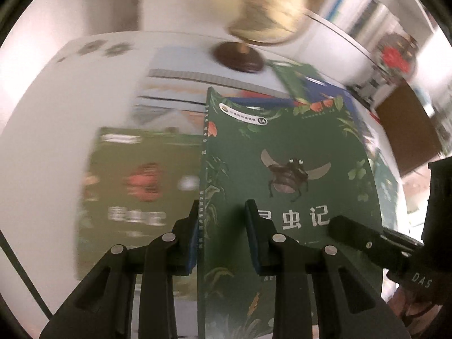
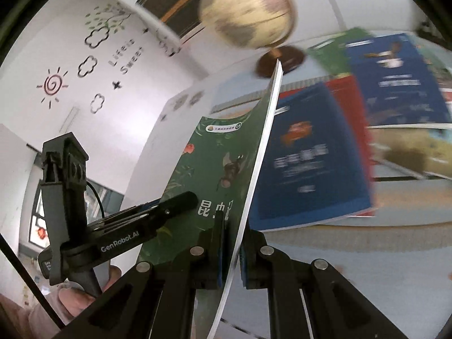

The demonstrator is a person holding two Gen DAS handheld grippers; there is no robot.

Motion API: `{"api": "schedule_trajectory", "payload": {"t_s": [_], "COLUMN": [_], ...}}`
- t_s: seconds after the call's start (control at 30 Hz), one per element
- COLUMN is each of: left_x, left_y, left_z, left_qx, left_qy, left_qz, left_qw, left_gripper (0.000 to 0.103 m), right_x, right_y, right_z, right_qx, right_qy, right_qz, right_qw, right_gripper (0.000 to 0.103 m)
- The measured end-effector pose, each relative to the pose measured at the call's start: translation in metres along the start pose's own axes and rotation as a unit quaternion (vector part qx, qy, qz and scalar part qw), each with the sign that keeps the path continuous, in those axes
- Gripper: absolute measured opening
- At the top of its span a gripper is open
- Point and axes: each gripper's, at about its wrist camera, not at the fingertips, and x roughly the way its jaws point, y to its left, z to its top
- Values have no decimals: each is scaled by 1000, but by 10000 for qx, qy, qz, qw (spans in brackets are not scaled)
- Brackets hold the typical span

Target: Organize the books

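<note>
You've got the green insect book (image 1: pixel 291 169) up off the worktop (image 1: pixel 42 155), both grippers clamped on it: left gripper (image 1: pixel 221 237) pinched shut on the spine side, right gripper (image 2: pixel 231 251) shut tight on the page edge. It's a thin paperback, looks light but floppy, cover's already bowing ahead of the right gripper, so keep both holds low near the bottom edge & don't twist. Other books: blue one (image 2: pixel 308 163) lying flat just beyond the right gripper, a 2nd green copy (image 1: pixel 141 183) left of the left gripper. Globe (image 2: pixel 248 11) further ahead, steer clear
</note>
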Motion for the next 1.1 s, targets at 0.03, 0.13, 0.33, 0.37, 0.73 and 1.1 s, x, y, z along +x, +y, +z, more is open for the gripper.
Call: {"api": "schedule_trajectory", "payload": {"t_s": [0.03,0.13,0.33,0.37,0.73,1.1], "left_x": [-2,-3,8,11,40,43], "left_y": [12,48,108,112,135,138], "left_z": [0,0,3,4,-9,-10], "left_qx": [-72,-263,-680,-719,-930,-1063], "left_qy": [-11,-53,15,33,240,166], "left_qz": [43,212,293,290,321,584], "left_qw": [10000,9994,9973,9970,9949,9925], "left_gripper": [25,25,25,25,27,32], "right_x": [12,47,105,112,158,170], "right_y": [9,33,60,61,56,48], "right_z": [0,2,1,-1,-9,-15], "right_qx": [-27,-119,-156,-141,65,453], "right_qy": [58,187,362,387,597,644], "right_qz": [38,125,130,110,-178,-221], "right_qw": [10000,9997,9991,9991,9980,9966], "right_gripper": [8,8,8,8,9,12]}}
